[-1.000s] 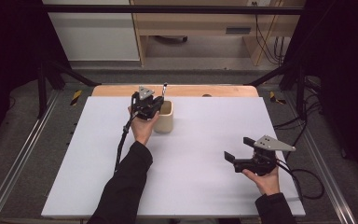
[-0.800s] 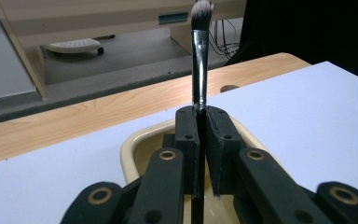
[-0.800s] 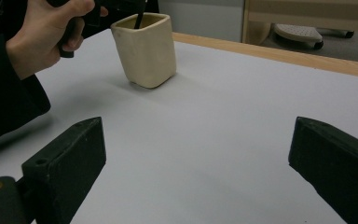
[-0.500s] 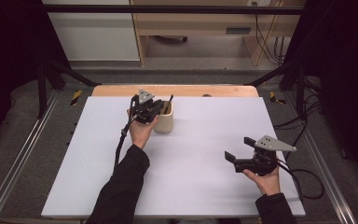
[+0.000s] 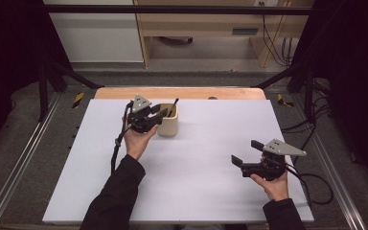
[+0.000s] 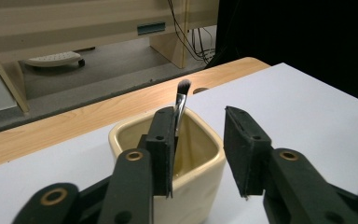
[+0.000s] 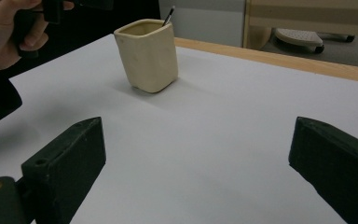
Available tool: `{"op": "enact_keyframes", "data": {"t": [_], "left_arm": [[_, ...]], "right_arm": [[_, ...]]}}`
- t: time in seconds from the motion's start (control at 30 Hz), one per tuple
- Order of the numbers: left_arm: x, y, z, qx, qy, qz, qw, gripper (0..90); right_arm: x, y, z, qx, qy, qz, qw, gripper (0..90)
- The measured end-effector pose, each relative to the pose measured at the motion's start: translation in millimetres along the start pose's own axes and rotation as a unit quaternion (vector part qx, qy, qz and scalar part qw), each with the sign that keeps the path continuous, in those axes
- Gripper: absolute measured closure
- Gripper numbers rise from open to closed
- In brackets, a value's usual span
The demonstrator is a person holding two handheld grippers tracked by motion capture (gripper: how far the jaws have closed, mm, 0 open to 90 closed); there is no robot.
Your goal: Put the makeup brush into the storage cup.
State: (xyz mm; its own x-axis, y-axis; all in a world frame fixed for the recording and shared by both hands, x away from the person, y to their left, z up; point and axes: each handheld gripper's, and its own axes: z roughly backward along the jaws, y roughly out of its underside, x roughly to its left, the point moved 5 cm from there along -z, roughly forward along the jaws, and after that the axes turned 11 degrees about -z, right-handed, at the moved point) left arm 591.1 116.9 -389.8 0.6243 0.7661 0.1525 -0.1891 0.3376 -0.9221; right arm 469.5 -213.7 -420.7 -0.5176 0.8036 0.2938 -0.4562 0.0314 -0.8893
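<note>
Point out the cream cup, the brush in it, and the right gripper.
cream cup (image 7: 149,56), right gripper view, on its front wall.
brush (image 6: 183,87), left gripper view, on the bristle tip.
right gripper (image 5: 247,152), high view, midway between its open jaws.

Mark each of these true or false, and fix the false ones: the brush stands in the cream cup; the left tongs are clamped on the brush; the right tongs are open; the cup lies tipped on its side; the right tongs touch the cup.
1. The brush stands in the cream cup. True.
2. The left tongs are clamped on the brush. False: they are open at the cup's rim, with nothing between the jaws.
3. The right tongs are open. True.
4. The cup lies tipped on its side. False: it stands upright on the white table.
5. The right tongs touch the cup. False: they are well apart from it.
</note>
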Motion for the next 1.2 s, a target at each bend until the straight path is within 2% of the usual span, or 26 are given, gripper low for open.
{"op": "enact_keyframes", "data": {"t": [0.1,0.27,0.4,0.53,0.73,1.03,1.2], "left_arm": [[-2.5,2.9,11.4,0.001,-0.002,-0.009,1.0,58.3],[-5.8,10.5,28.7,-0.004,0.009,0.0,0.9999,51.3],[-7.1,17.3,39.5,0.001,0.009,-0.006,0.9999,48.2],[-7.9,21.5,51.7,-0.008,0.015,0.004,0.9998,44.5],[-11.2,30.7,71.0,-0.005,0.019,-0.014,0.9997,38.1],[-11.8,46.8,96.3,-0.009,0.019,-0.009,0.9997,30.7],[-10.8,58.9,106.6,0.003,0.016,-0.017,0.9997,25.5]], "right_arm": [[-0.4,-0.4,0.4,-0.002,0.001,0.001,1.0,4.2],[-0.2,-0.8,1.1,-0.004,0.0,0.0,1.0,4.2],[0.1,-0.5,1.0,-0.002,0.0,0.0,1.0,4.1],[-0.4,-0.6,1.8,-0.002,0.0,0.002,1.0,3.9],[-0.2,-0.3,1.6,-0.002,0.002,0.002,1.0,3.9],[-0.3,1.0,1.0,0.002,0.002,0.006,1.0,3.9],[-0.3,0.9,1.8,0.001,0.003,0.005,1.0,3.8]]}}
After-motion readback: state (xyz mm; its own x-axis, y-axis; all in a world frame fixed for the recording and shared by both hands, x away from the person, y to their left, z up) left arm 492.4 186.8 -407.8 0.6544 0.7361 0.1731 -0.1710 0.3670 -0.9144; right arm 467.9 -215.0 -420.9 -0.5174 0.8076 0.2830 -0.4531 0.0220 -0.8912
